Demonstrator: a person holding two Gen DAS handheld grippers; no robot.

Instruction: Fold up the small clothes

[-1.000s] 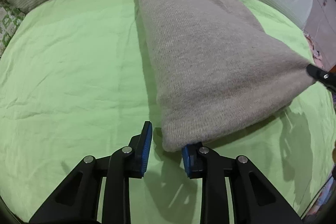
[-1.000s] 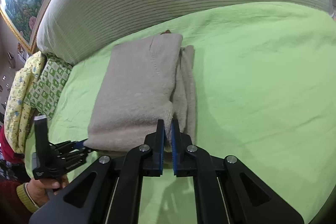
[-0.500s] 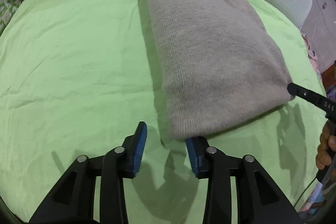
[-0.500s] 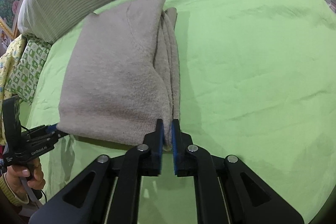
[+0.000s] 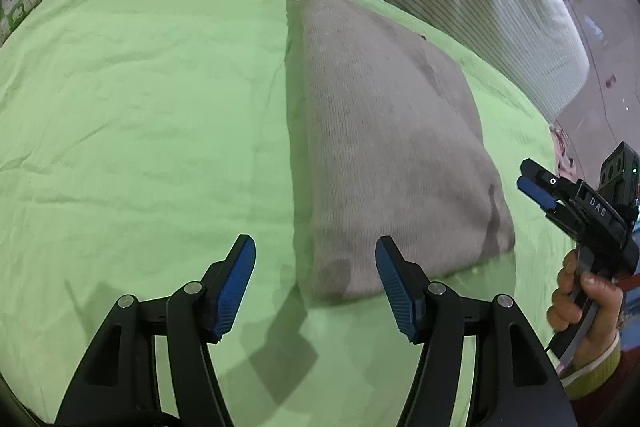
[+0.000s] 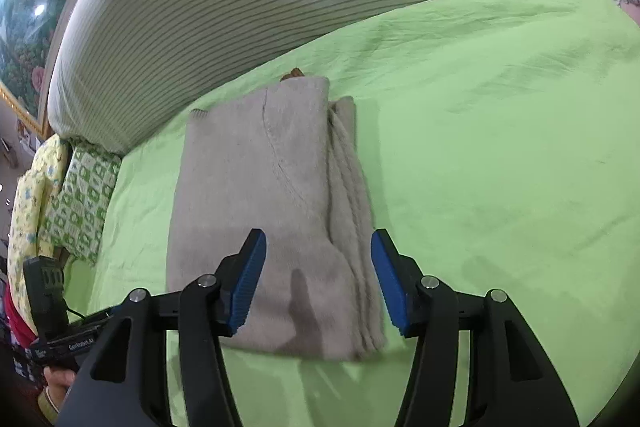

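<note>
Both grippers wide open over the folded sweater; nothing held.

Risk, as I judge it: the folded grey knit sweater [image 6: 264,211] lies loose on the green bedsheet [image 6: 500,147], stacked edges exposed by the right gripper's [image 6: 318,277] right finger; a finger snagging them on the next move could spring the fold. Left gripper [image 5: 314,287] is level and low, jaws spread, the sweater's near corner just ahead between its fingers. Right gripper is tilted down over the near edge, jaws spread, empty.
</note>
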